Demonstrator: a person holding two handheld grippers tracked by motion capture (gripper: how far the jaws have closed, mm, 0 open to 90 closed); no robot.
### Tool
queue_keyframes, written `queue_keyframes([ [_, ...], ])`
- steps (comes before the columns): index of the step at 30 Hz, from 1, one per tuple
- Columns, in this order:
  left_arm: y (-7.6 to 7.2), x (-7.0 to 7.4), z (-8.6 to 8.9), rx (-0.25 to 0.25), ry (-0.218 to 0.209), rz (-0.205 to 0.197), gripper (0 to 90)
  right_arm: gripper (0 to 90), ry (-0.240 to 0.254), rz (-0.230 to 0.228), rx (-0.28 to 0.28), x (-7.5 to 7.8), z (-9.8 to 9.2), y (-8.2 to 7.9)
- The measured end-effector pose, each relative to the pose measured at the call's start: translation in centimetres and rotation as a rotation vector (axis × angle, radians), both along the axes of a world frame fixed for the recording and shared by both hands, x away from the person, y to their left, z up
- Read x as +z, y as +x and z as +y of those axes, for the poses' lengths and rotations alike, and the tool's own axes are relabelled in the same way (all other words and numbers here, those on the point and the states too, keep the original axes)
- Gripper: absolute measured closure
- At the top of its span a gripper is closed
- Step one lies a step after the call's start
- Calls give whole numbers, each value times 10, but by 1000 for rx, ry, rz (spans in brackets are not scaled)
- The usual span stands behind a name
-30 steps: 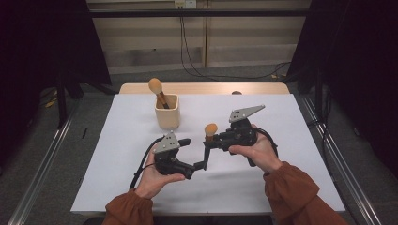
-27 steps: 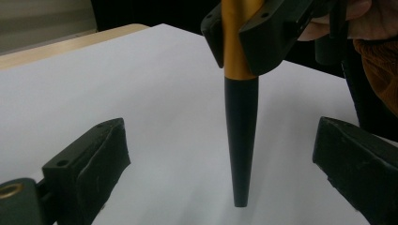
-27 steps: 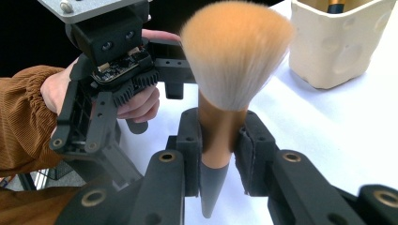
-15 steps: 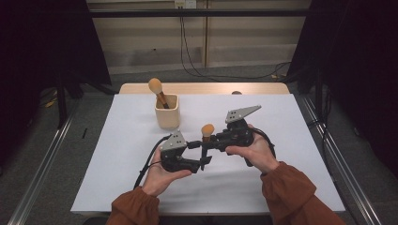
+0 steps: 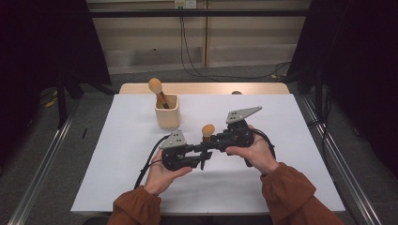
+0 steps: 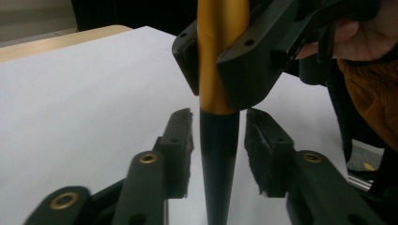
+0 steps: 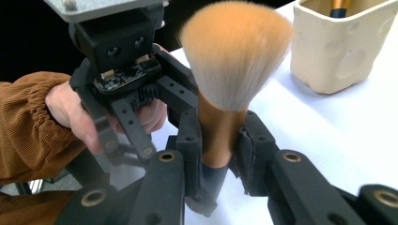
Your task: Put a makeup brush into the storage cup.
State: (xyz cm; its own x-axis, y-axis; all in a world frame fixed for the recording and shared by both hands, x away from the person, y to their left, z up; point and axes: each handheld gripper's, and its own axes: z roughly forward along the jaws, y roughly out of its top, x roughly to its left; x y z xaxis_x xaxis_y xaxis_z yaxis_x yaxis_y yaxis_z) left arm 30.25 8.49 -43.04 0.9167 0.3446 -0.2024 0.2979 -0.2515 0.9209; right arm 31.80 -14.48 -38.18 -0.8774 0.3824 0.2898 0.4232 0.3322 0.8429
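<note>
Right gripper (image 5: 210,143) clamped shut, level; left gripper (image 5: 202,157) facing it, jaws just closing, pads not yet pressing.

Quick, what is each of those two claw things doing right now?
Left gripper: jaws just been closing around the brush's dark handle, small gaps each side, not gripping yet.
Right gripper: jaws shut on the brush, upright.

A lab recording booth: black curtains (image 5: 42,47), floor rails (image 5: 42,168), white-covered table (image 5: 291,140).
</note>
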Motion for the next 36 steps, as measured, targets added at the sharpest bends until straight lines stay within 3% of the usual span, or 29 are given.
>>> queue_keyframes([
  [6,2,0,1,3,-9,19,736,731,1,-4,2,-1,2,0],
  [12,2,0,1,3,11,8,742,730,2,-6,8,-2,3,0],
  [19,3,-1,1,0,4,7,744,705,19,-5,-1,-4,2,0],
  [29,6,0,8,23,-6,7,744,531,59,-4,-34,-9,-4,-2],
  [36,7,1,12,31,3,3,744,231,70,-57,-99,-8,-9,-6],
])
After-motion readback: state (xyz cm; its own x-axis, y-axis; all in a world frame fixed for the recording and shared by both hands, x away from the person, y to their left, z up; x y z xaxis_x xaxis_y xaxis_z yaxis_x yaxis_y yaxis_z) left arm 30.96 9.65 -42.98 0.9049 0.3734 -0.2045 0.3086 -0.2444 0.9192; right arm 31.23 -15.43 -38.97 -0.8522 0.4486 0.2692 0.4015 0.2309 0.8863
